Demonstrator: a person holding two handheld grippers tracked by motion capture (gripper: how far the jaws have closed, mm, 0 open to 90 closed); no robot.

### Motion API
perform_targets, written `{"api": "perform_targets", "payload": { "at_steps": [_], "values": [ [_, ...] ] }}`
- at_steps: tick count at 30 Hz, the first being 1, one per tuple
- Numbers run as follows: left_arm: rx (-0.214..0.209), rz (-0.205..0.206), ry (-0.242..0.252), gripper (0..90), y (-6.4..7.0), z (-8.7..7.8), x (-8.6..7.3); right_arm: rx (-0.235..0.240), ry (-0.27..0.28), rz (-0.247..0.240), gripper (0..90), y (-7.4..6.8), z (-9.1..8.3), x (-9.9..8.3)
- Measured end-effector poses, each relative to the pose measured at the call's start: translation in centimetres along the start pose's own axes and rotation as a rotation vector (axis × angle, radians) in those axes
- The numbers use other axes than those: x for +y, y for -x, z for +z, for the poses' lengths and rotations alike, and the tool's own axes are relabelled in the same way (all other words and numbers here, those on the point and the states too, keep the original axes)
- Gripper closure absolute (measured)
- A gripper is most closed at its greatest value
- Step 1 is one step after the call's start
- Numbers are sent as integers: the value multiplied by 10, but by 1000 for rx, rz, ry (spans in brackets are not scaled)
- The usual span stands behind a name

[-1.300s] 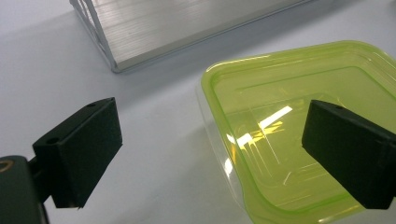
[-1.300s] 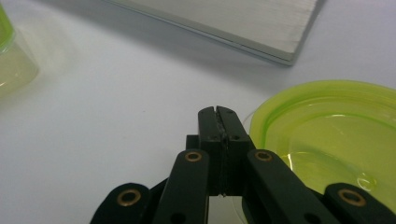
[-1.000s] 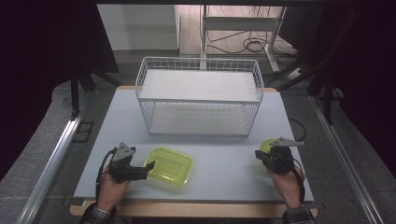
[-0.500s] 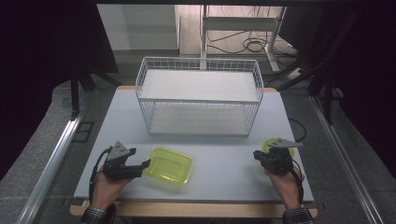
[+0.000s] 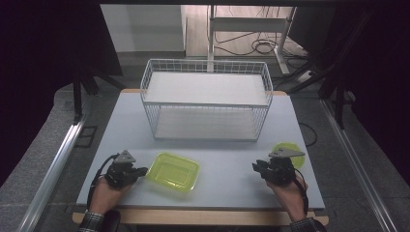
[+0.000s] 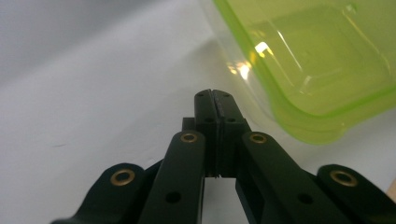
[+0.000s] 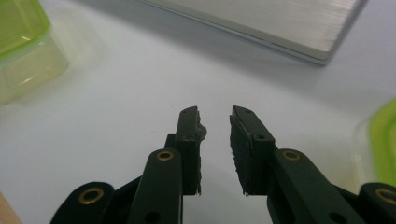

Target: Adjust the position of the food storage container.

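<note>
At far left of the bench (image 5: 217,181), left claw (image 5: 141,170) low on the surface, jaws pressed fully together with nothing between them, tip just beside the near-left corner of the yellow-green container (image 5: 173,171) but apart from it. Container lying open side up near the front edge, in front of the wire basket (image 5: 205,99), well apart from it. Thin, translucent plastic: judged light, somewhat flexible at the walls, smooth and likely slippery on the pads. Best taken at the rolled rim, one jaw inside the wall and one outside, near a corner where the plastic is stiffer; a pinch on a flat wall likely to bow it or slide off. Further right, right claw (image 5: 257,169) also low over the bench, jaws parted a moderate way, holding nothing. Just behind it, a round yellow-green lid (image 5: 289,151) flat on the bench, partly hidden by the claw's grey plate.
</note>
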State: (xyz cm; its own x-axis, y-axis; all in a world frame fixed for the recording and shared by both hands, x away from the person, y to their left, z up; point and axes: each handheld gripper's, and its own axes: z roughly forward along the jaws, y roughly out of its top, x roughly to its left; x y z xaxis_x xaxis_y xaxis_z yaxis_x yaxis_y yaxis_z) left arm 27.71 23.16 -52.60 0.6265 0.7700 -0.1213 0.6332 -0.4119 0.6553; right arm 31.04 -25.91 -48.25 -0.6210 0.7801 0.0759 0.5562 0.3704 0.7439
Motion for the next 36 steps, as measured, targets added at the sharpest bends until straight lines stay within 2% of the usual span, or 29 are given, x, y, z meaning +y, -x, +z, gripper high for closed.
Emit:
{"api": "perform_targets", "payload": {
  "at_steps": [1,4,5,6,7,8,15,23,27,36],
  "values": [
    [-13,24,-20,900,4,4,2,7,-3,5,736,-1,1,0],
    [-23,40,-40,900,8,7,3,27,-18,13,769,-5,4,0],
    [-51,44,-44,900,10,10,3,42,-33,21,801,-9,6,-1],
    [-71,45,-43,900,11,11,4,54,-41,27,818,-11,7,-1],
    [-71,45,-43,900,11,11,4,65,-46,26,833,-13,8,-1],
    [-96,48,-39,900,15,14,6,77,-53,30,848,-15,9,-1],
    [-149,66,-37,900,29,22,13,138,-89,18,880,-32,16,1],
    [-189,80,-27,900,41,29,19,186,-115,-6,877,-45,25,1],
    [-194,88,-27,900,45,32,22,208,-124,-13,877,-50,29,1],
    [-217,107,-25,900,57,39,29,216,-136,-33,870,-56,35,1]
  ]
}}
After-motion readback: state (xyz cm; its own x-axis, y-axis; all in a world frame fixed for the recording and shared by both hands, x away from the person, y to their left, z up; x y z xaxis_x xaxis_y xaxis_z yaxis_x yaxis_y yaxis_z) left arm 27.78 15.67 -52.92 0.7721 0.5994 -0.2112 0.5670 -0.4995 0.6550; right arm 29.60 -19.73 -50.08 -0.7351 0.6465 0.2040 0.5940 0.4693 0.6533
